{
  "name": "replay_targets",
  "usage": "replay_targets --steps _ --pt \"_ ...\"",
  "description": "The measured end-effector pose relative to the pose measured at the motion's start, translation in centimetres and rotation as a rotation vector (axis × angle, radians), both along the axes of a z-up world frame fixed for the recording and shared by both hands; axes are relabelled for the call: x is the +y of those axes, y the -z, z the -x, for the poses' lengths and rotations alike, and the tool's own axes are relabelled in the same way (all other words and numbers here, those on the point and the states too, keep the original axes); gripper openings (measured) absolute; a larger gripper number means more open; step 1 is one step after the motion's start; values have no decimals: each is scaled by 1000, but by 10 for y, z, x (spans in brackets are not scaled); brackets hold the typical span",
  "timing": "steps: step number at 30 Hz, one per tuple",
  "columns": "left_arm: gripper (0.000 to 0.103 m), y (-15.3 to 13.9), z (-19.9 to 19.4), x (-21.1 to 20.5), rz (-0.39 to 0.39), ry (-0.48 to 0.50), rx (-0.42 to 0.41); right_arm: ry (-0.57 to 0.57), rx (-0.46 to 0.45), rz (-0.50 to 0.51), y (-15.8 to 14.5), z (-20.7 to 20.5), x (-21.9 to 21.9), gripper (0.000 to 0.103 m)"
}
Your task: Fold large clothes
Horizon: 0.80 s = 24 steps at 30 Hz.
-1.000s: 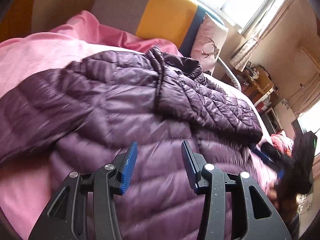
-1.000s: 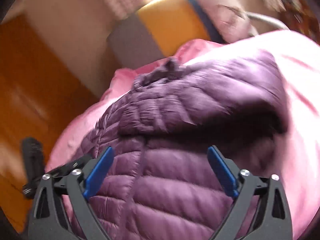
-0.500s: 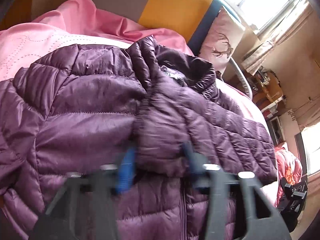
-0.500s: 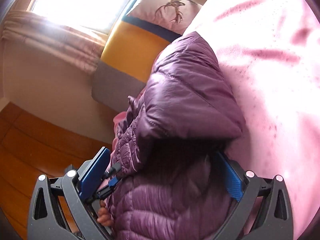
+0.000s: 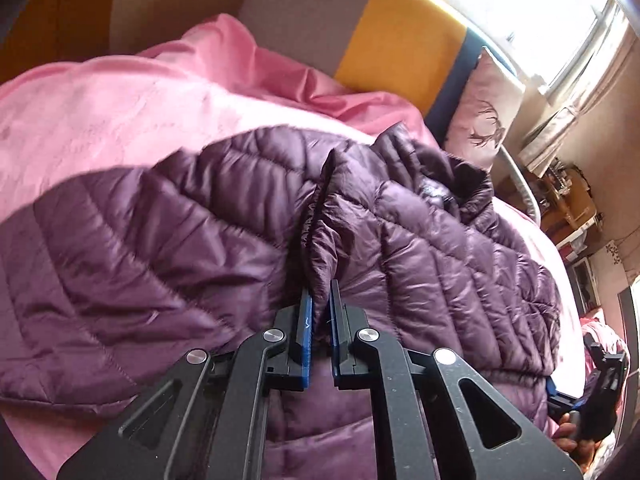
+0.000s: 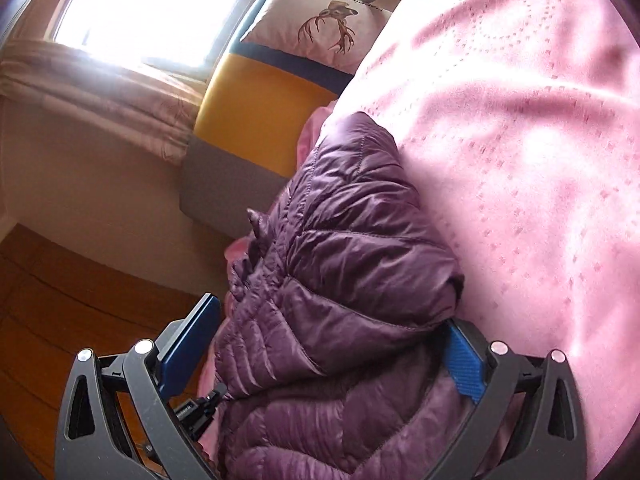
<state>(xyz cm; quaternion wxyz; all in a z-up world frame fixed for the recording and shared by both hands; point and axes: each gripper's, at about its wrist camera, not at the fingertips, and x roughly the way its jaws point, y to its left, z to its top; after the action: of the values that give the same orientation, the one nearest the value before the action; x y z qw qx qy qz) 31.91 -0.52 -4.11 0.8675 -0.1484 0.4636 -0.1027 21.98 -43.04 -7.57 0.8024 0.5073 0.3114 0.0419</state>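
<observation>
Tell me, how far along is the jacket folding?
Early. Done: the jacket lies on the pink blanket, one sleeve already across its front. In hand: the left gripper pinches a fold of it; the right gripper is open around a bulge of it. Left: folding the body over.

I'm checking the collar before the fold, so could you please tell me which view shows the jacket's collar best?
The left wrist view: the collar of the purple jacket lies open there. The right wrist view shows only a sleeve.
</observation>
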Motion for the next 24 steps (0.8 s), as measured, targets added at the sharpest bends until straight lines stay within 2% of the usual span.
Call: replay_targets --steps 3,5,7,10,13,16,19,22,24 --pt "6 0 7 -2 -9 21 -16 -68 64 207 -23 7 19 99" --pt "6 -2 10 -7 -35 38 -36 -88 39 344 -45 10 31 98" --pt "6 -2 12 -9 -47 47 -47 -108 15 447 -65 1 44 98" --pt "6 -2 14 -7 -45 47 -56 -129 43 578 -73 -29 62 98" --pt "6 0 15 -6 -54 46 -58 -135 152 686 -54 -65 68 98" --pt "6 9 17 -6 -81 49 -49 -140 246 736 -21 -81 65 98" --pt "6 25 19 -6 -79 52 -29 -141 259 781 4 -84 66 99" --pt "6 31 17 -5 -69 40 -26 -140 275 819 7 -92 71 101" --pt "9 25 19 -4 -69 33 -26 -140 277 825 9 -95 72 101"
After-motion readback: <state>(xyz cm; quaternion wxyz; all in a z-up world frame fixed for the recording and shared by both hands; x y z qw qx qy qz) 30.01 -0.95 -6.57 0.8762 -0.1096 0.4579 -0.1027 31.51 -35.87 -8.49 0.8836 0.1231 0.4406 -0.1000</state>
